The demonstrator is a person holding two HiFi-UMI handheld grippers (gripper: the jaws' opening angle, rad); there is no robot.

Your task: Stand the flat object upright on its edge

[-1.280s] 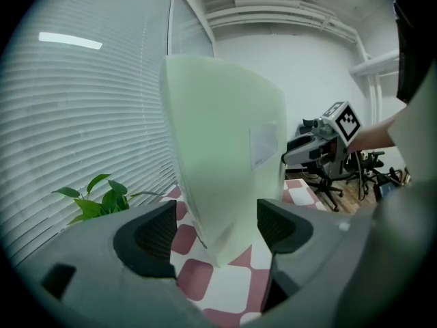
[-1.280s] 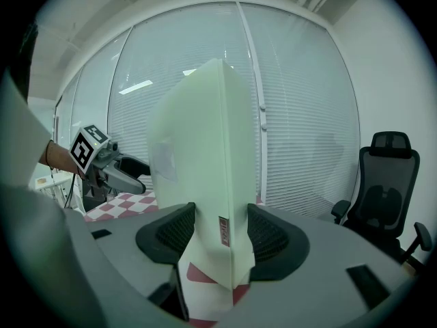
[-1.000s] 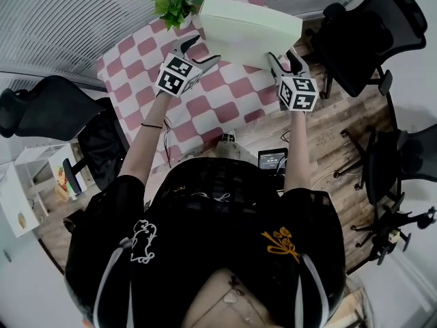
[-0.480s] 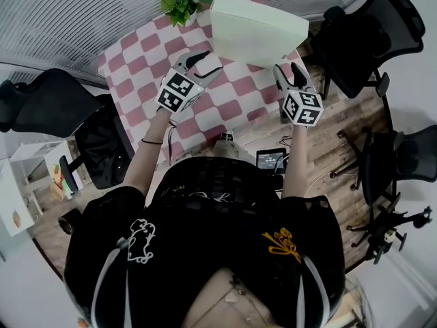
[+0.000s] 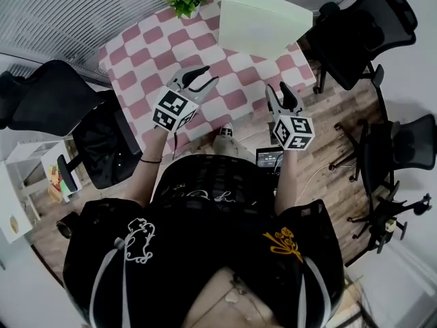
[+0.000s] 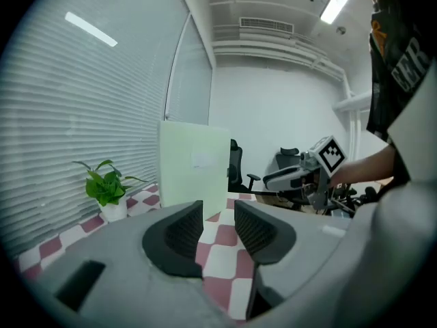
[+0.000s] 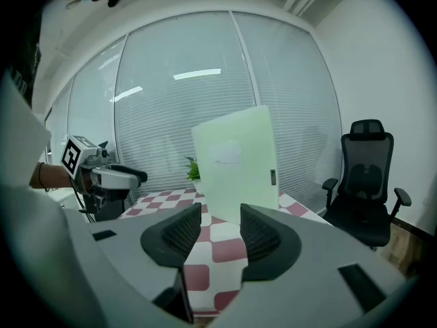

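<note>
Looks pretty much done: the pale green board stands on its edge on the checkered worktop, well ahead of left tongs and right tongs, both empty, slightly apart and closing.

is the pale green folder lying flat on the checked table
No, the pale green flat rectangular folder stands upright on its edge on the pink-and-white checked table.
</note>
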